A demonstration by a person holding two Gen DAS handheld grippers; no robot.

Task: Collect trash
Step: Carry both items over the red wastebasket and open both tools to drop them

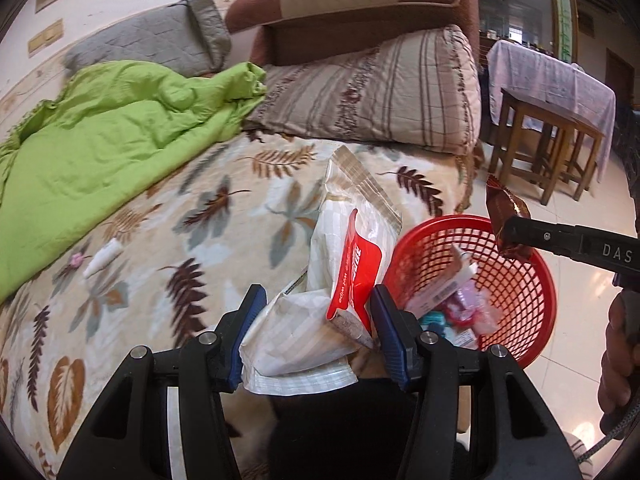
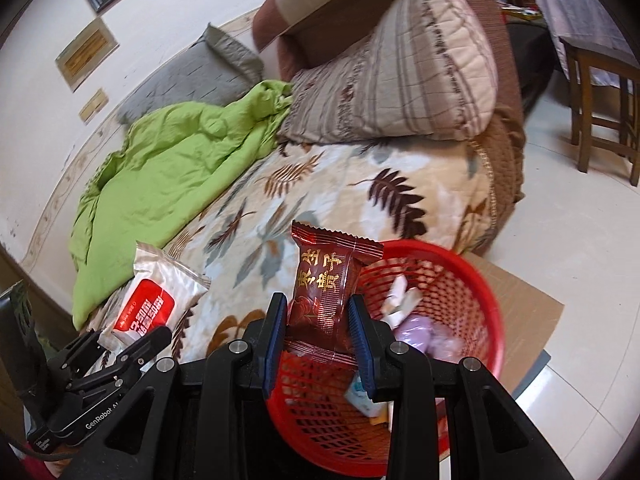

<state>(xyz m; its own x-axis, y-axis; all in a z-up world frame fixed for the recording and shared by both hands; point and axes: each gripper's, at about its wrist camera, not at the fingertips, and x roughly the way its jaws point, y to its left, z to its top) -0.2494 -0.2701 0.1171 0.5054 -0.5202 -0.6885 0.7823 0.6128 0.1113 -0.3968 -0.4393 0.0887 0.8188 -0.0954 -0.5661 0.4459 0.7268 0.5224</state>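
Trash in two pieces was held off the bed. The white wet-wipe packet (image 1: 320,300), with its red label, was pinched between the blue pads of the left gripper (image 1: 316,312); it stood up and leaned toward 1 o'clock, over the leaf-print blanket (image 1: 168,216) near the bed's edge. In the right wrist view the same packet (image 2: 154,300) sat at 9 o'clock, with the left gripper's black fingers below it.

A small white tube (image 1: 103,258) lay on the blanket at 9 o'clock of the left wrist view; its type could not be made out.

The red mesh basket (image 1: 532,292) stood on the floor just beside the bed. Items inside it were blurred: pink, purple and teal wrappers, not identifiable.

The dark red snack wrapper (image 2: 324,296) was clamped upright between the pads of the right gripper (image 2: 320,332), over the basket's near rim (image 2: 492,320). In the left wrist view that gripper entered from 3 o'clock, its finger crossing the wrapper (image 1: 506,208) above the basket's far rim. A hand (image 1: 620,360) behind it was cut off by the frame edge.
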